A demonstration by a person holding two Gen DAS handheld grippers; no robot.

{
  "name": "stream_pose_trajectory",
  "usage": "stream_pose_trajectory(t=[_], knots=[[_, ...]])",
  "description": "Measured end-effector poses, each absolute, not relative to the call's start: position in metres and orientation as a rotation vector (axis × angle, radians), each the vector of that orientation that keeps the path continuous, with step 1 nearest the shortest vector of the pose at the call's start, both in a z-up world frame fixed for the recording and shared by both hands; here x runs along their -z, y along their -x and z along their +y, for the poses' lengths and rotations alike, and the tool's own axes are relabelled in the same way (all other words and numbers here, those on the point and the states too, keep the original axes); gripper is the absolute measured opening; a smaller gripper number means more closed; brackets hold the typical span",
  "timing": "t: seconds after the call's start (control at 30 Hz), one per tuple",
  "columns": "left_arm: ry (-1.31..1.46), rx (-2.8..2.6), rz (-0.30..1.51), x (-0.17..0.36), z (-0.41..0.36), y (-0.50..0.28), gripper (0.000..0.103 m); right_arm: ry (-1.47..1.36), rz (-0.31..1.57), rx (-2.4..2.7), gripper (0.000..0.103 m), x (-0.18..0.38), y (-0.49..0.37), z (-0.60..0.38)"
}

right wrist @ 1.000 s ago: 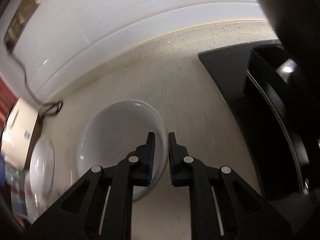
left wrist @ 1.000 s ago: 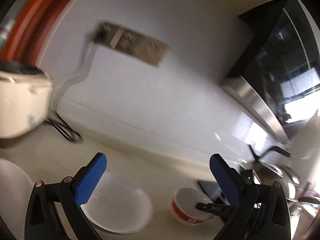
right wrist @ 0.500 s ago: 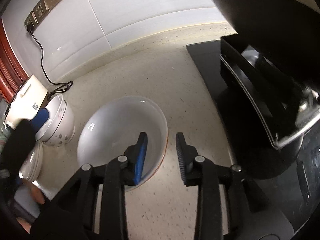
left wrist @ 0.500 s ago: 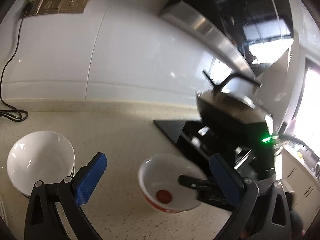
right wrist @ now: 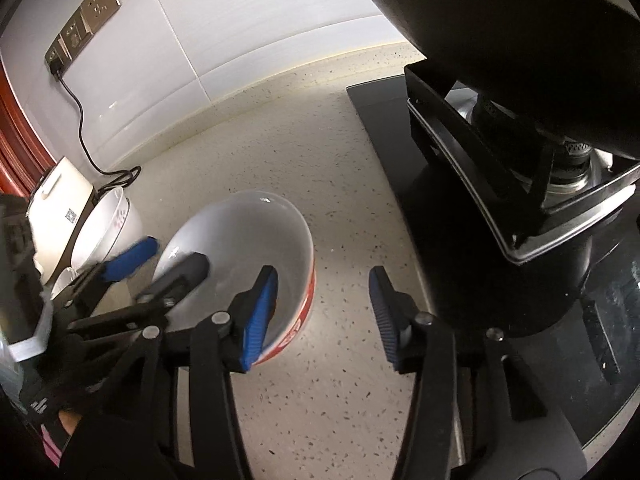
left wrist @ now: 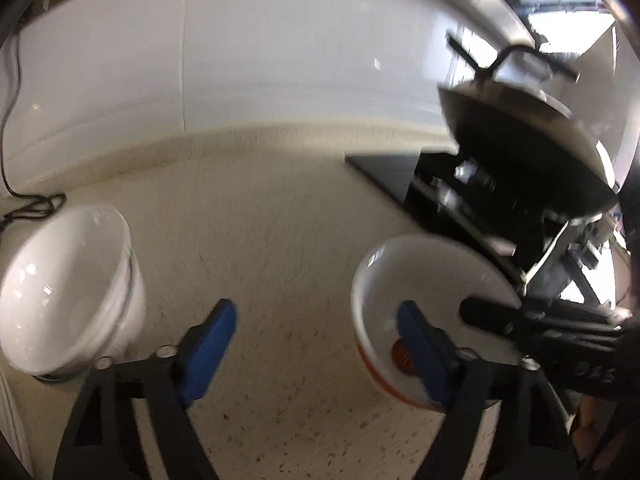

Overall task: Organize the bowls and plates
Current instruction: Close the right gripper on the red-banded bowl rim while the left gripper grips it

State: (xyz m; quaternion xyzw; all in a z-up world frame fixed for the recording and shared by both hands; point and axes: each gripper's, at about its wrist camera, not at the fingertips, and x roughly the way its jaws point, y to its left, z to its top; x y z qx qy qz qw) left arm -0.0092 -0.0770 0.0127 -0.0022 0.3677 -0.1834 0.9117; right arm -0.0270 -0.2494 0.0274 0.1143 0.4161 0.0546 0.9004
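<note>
A white bowl with a red outer band (left wrist: 404, 276) (right wrist: 248, 240) stands on the speckled counter beside the stove. My left gripper (left wrist: 316, 348) (right wrist: 176, 252) is open and straddles the bowl's left rim, one finger inside and one outside. My right gripper (right wrist: 322, 312) is open at the bowl's right side, its left finger in front of the rim and nothing held. One of its dark fingers (left wrist: 492, 316) shows in the left wrist view. A stack of white bowls (left wrist: 60, 292) (right wrist: 108, 232) sits to the left.
A black wok (left wrist: 528, 152) (right wrist: 520, 40) rests on the gas stove (right wrist: 384, 120) at the right. A cream rice cooker (right wrist: 60, 188) with a black cord (right wrist: 82, 120) stands at the far left by the white tiled wall. Bare counter lies behind the bowls.
My right gripper has opened and let go of the red-banded bowl's rim. My left gripper has swung right and closed in on that bowl.
</note>
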Motion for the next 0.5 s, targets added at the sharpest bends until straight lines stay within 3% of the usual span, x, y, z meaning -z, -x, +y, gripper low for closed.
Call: stream_pose_trajectory(t=[0.07,0.13,0.2,0.27,0.33,0.4,0.5], knots=[[0.027,0.408,0.785,-0.009,-0.076,0.008,0.067,-0.228,0.861,-0.110,0.050,-0.027,0.027,-0.247],[0.018,0.423,0.780,-0.008,-0.078,0.009,0.053,-0.220,0.859,-0.106,0.045,-0.028,0.030,-0.251],[-0.008,0.429,0.761,-0.010,-0.079,0.014,0.039,-0.218,0.860,-0.114,0.036,-0.027,0.031,-0.250],[-0.027,0.451,0.743,-0.012,-0.082,0.018,0.033,-0.209,0.857,-0.117,0.019,-0.026,0.033,-0.246],[-0.052,0.470,0.724,-0.014,-0.088,0.023,0.022,-0.196,0.851,-0.116,0.013,-0.025,0.034,-0.242],[-0.077,0.475,0.713,-0.015,-0.092,0.025,0.016,-0.193,0.841,-0.109,0.013,-0.025,0.035,-0.239],[-0.071,0.472,0.709,-0.018,-0.092,0.023,0.016,-0.231,0.834,-0.111,0.012,-0.023,0.036,-0.242]])
